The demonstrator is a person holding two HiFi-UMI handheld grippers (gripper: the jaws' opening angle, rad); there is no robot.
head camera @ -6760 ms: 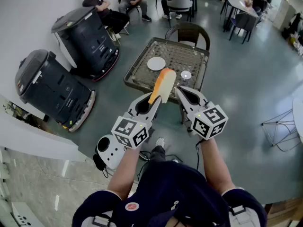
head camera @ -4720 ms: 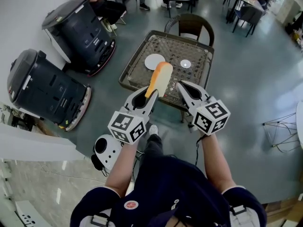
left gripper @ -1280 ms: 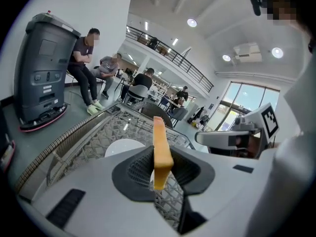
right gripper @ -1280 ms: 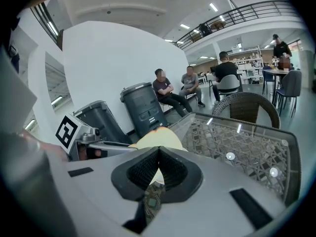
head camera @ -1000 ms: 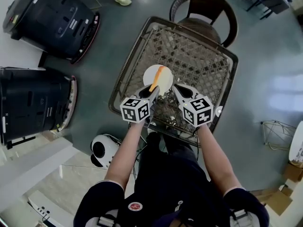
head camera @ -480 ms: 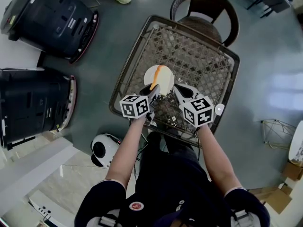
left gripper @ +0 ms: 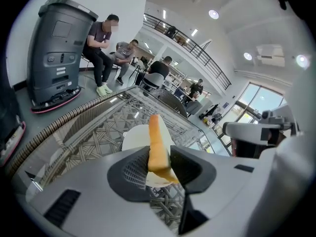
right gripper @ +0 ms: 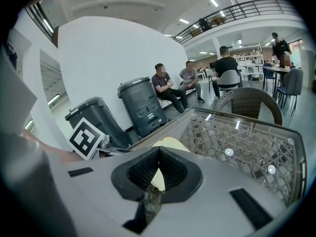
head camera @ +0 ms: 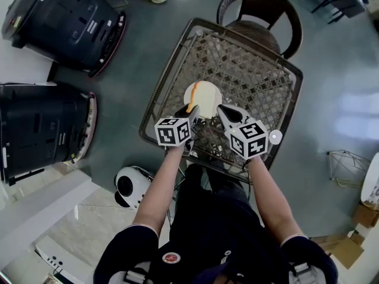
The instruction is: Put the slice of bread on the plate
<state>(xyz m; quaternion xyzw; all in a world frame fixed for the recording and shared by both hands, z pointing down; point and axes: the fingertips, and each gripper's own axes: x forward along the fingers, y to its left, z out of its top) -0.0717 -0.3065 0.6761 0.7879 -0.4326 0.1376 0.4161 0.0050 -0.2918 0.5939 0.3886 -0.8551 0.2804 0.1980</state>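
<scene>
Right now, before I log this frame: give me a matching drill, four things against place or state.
Things:
1. slice of bread
2. plate
3. right tongs
4. chair

Place or state:
A. shut, nothing held
B. at the far side of the table
C. on edge between the jaws of the left tongs
D. on the table, below the bread

Pairs: 1-C, 2-D, 3-A, 4-B.

Note: the left tongs' jaws have just been opening, with the bread between them.
</scene>
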